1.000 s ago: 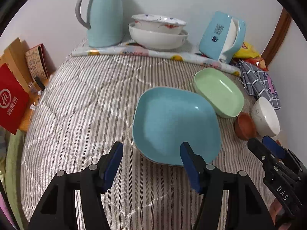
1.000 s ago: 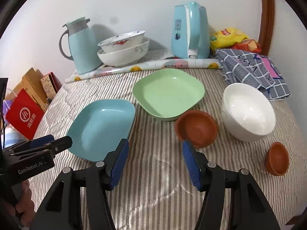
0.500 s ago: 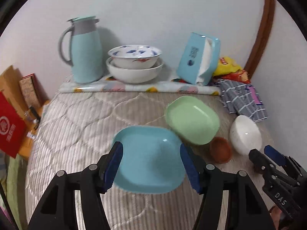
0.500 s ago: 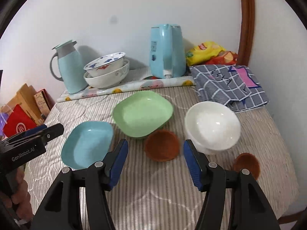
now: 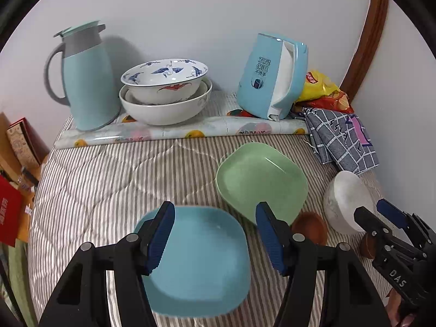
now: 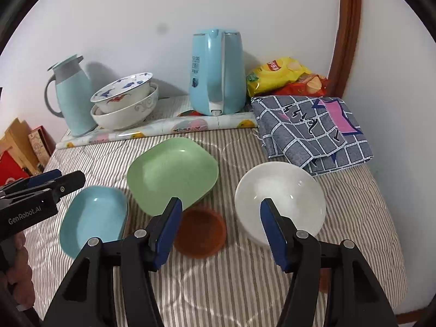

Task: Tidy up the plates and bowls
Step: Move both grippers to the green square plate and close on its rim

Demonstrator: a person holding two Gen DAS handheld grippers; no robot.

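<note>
On the striped cloth lie a blue square plate (image 5: 199,261) (image 6: 95,218) and, to its right and farther back, a green square plate (image 5: 261,179) (image 6: 171,174). Right of those sit a small brown bowl (image 5: 310,229) (image 6: 200,233) and a white bowl (image 5: 346,201) (image 6: 280,199). A second small brown bowl (image 5: 366,248) shows partly behind the right gripper. My left gripper (image 5: 214,209) (image 6: 70,175) hangs open above the blue plate. Above the brown and white bowls my right gripper (image 6: 220,204) (image 5: 370,208) also stands open. Neither holds anything.
Against the back wall stand a pale blue thermos jug (image 5: 84,79), two stacked patterned bowls (image 5: 166,92) and a blue kettle (image 5: 272,76). A snack bag (image 6: 280,73) and a checked cloth (image 6: 313,128) lie at the back right. Boxes (image 5: 16,163) stand beside the left table edge.
Both grippers have drawn back and risen, so the dishes look smaller and more of the wall shows. The jaws stayed as wide as before. Nothing on the table moved.
</note>
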